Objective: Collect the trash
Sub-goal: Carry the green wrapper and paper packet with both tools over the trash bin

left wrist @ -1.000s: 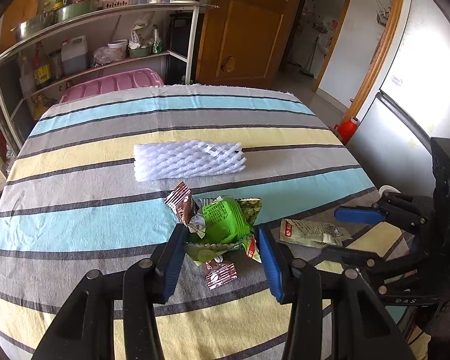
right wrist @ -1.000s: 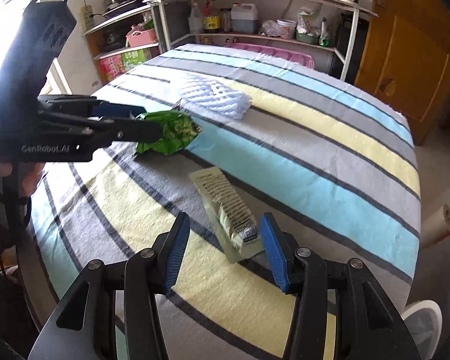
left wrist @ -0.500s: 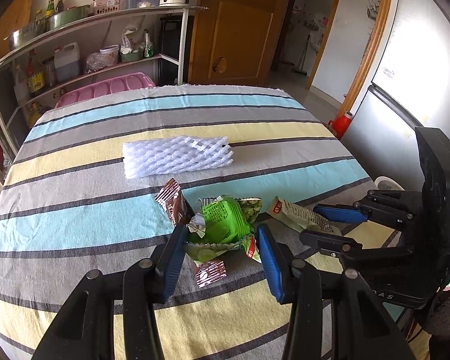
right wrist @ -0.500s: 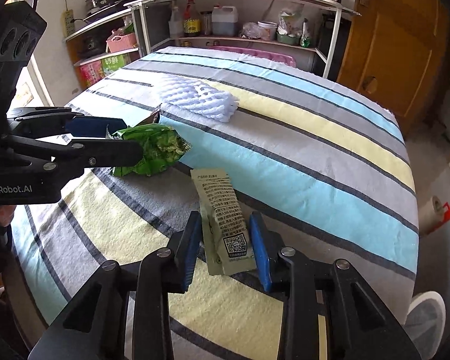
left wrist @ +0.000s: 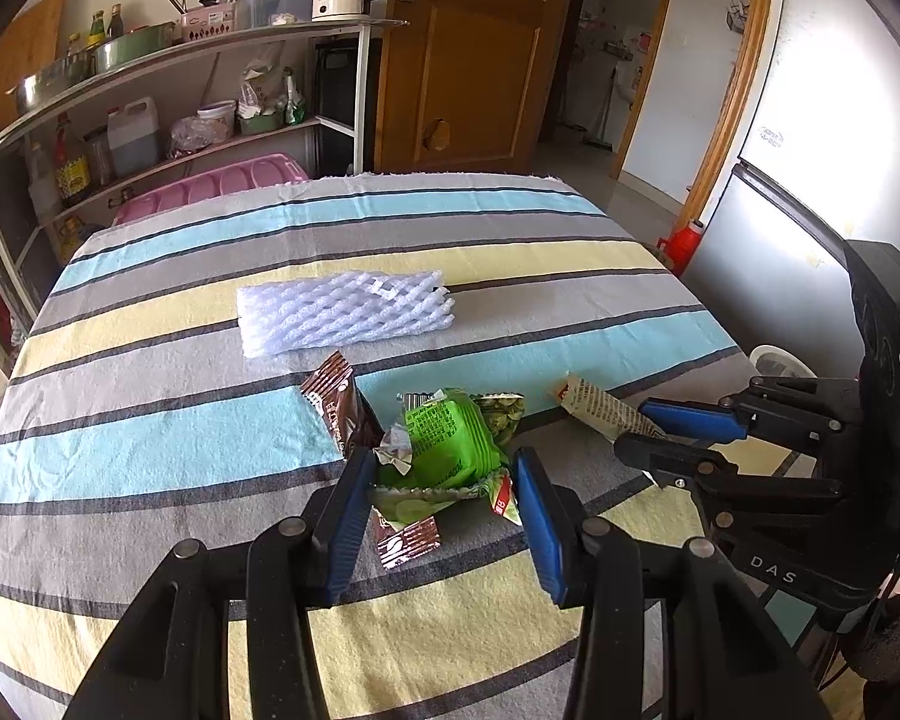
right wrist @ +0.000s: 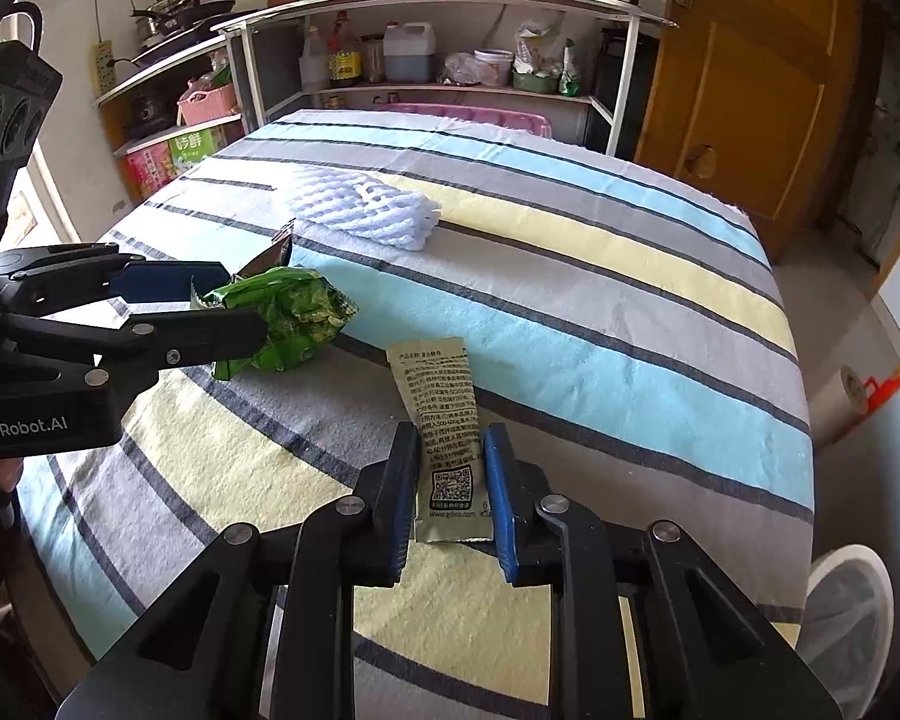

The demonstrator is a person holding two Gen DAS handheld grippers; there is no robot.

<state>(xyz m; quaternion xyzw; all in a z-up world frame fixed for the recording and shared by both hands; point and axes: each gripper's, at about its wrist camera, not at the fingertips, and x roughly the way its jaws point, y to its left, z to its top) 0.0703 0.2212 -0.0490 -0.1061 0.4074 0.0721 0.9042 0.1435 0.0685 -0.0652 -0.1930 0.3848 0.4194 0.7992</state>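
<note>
Step in hand: both grippers closing on wrappers on the striped tabletop (left wrist: 150, 438).

The right gripper (right wrist: 450, 480) jaws have just been closing, now narrow around the tan sachet (right wrist: 444, 420), flat at 6 o'clock. The left gripper (left wrist: 444, 510) jaws clamp the crumpled green wrapper (left wrist: 450, 444). Next move: lift both clear.

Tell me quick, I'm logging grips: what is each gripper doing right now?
Left gripper: shut on the green wrappers.
Right gripper: jaws have just been closing, now shut on the beige sachet.
</note>
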